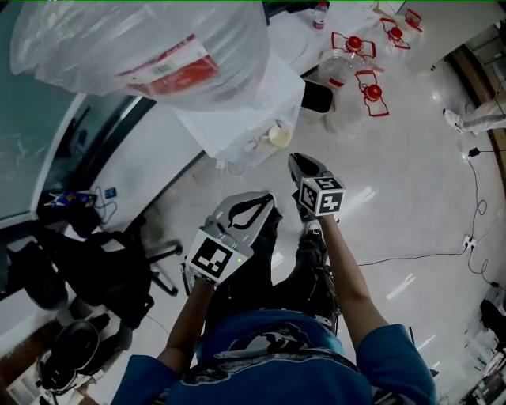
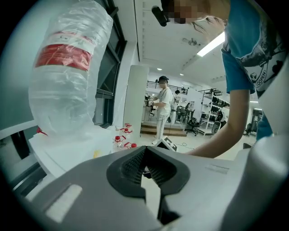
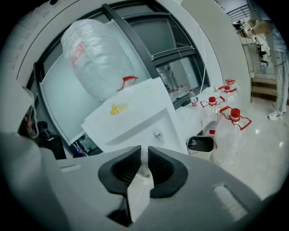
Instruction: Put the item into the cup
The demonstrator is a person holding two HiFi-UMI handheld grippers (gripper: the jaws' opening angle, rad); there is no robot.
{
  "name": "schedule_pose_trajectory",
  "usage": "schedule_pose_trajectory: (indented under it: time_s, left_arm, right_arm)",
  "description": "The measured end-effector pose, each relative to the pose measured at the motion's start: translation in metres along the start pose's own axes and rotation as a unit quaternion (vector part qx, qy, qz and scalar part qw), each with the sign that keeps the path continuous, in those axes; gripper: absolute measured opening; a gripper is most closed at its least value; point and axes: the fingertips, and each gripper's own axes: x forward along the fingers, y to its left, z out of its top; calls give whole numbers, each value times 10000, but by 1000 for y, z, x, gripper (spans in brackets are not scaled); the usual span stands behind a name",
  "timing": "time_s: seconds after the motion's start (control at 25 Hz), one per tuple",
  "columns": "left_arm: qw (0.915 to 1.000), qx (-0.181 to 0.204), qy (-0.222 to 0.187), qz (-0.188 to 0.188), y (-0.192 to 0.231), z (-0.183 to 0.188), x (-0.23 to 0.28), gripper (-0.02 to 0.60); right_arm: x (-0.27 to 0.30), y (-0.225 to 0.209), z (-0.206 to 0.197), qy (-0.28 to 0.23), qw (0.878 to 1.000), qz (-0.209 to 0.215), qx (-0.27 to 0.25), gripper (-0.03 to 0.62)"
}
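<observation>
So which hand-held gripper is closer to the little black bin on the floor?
Right. The right hand-held gripper is stretched forward, with the bin just ahead of it. The left hand-held gripper sits farther back and to the left.

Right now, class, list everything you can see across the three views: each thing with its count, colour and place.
water jug: one, clear with red label, plastic-wrapped, on top of the dispenser
water dispenser: one, white, by the window
cup: one, pale yellow, on the dispenser
waste bin: one, white with dark inside, floor beside the dispenser
plastic jugs: at least four, clear with red caps, floor past the bin
small bottle: one, clear with red cap, near the jugs
office chair: one, black, floor at left
white packet: one, white, between the right gripper's jaws
left gripper: one, grey, jaws together, empty
right gripper: one, grey, shut on the white packet
</observation>
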Motion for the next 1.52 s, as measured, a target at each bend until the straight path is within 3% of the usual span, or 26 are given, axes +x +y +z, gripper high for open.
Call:
schedule_pose_trajectory:
  time_s: [0.2, 0.48, 0.76, 1.0, 1.16, 1.52]
  left_arm:
    - [9998, 107, 97, -146, 6, -5, 16, 13]
    - [9986, -122, 449, -251, 6, -25, 27, 14]
    - [9961, -254, 844, -103, 14, -49, 20, 13]
    - [9947, -325, 973, -75, 16, -58, 20, 14]
    - [9945, -309, 994, -121, 14, -60, 21, 14]
    - [9944, -430, 949, -153, 9, -60, 28, 13]
  right_arm:
    - [56, -33, -17, 103, 9997, -191, 118, 49]
    - [112, -59, -38, 254, 9991, -343, 6, 49]
    - [146, -72, -47, 196, 9986, -496, -65, 51]
    - [162, -82, -46, 239, 9983, -515, -116, 61]
    - [163, -81, -46, 399, 9977, -478, -260, 132]
    - [113, -63, -42, 309, 9985, -255, -382, 140]
